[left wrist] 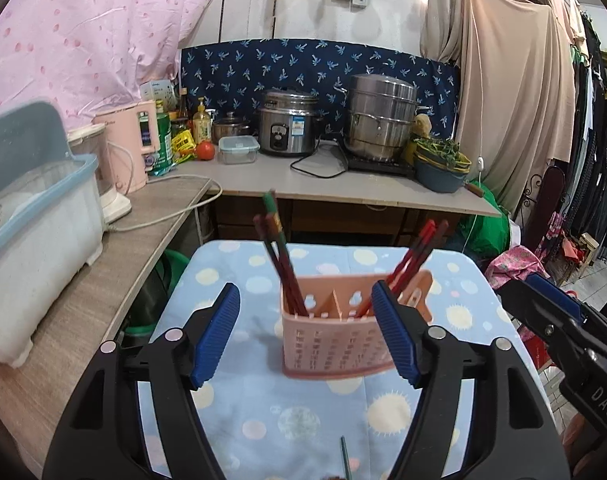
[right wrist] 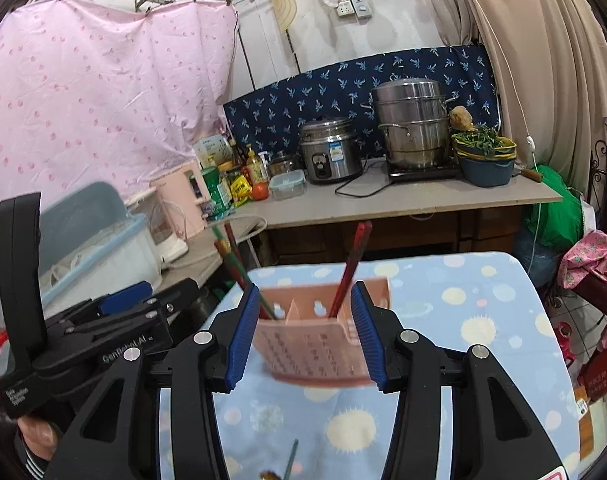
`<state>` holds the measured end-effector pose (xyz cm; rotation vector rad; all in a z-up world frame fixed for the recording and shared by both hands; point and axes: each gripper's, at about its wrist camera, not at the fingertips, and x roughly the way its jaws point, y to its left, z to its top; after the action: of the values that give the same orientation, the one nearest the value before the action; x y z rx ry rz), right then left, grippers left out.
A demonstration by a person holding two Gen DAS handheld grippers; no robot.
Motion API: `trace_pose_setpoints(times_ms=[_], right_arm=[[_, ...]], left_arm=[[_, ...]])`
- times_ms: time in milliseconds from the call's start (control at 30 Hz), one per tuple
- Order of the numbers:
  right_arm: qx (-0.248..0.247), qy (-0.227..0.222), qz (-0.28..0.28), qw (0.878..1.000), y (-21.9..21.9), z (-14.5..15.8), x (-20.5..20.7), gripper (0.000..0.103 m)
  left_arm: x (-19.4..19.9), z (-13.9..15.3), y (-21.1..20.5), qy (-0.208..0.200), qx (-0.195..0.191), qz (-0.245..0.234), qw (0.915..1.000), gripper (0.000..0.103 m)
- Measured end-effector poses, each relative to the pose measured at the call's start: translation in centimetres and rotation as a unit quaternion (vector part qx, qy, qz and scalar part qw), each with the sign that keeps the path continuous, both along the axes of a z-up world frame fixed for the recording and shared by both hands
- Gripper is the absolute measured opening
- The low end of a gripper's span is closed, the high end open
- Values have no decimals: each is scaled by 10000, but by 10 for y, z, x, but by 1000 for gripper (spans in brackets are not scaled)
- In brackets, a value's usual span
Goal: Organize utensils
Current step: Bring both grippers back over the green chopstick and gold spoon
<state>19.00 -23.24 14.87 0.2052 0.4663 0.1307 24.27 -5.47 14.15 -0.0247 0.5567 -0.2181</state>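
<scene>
A pink slotted utensil holder [left wrist: 335,328] [right wrist: 315,344] stands on a table under a blue spotted cloth [left wrist: 263,400] [right wrist: 443,320]. Dark red chopsticks [left wrist: 279,264] [right wrist: 239,268] lean left out of its left compartment. Red chopsticks [left wrist: 415,256] [right wrist: 353,264] lean out of its right one. My left gripper [left wrist: 307,332] is open just short of the holder, its pads touching nothing. My right gripper [right wrist: 305,332] is open too, with its pads framing the holder's near face, and it shows at the right edge [left wrist: 519,292] of the left wrist view. One loose green-tipped chopstick [left wrist: 344,456] [right wrist: 290,458] lies on the cloth below the grippers.
A wooden counter [left wrist: 103,288] runs along the left with a covered dish rack [left wrist: 35,240] and a pink kettle [left wrist: 131,148]. A rice cooker [left wrist: 289,124], a steel steamer [left wrist: 379,120] and a basin of greens [left wrist: 439,168] sit on the back counter. Clothes hang at the right.
</scene>
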Motion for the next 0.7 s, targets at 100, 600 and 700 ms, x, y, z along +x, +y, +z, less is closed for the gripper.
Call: trace_pose_setpoints(times_ms=[100, 600, 700], right_arm=[[-175, 141, 26, 9997, 7, -17, -22, 47], [-724, 1387, 151, 9876, 53, -145, -129, 48], [-894, 1514, 156, 9843, 67, -166, -145, 48]], left_arm=[[-17, -18, 9, 136, 15, 28, 9999, 69], [-101, -134, 53, 1129, 389, 337, 9923, 69], [-117, -158, 60, 1431, 288, 347, 9887, 69]])
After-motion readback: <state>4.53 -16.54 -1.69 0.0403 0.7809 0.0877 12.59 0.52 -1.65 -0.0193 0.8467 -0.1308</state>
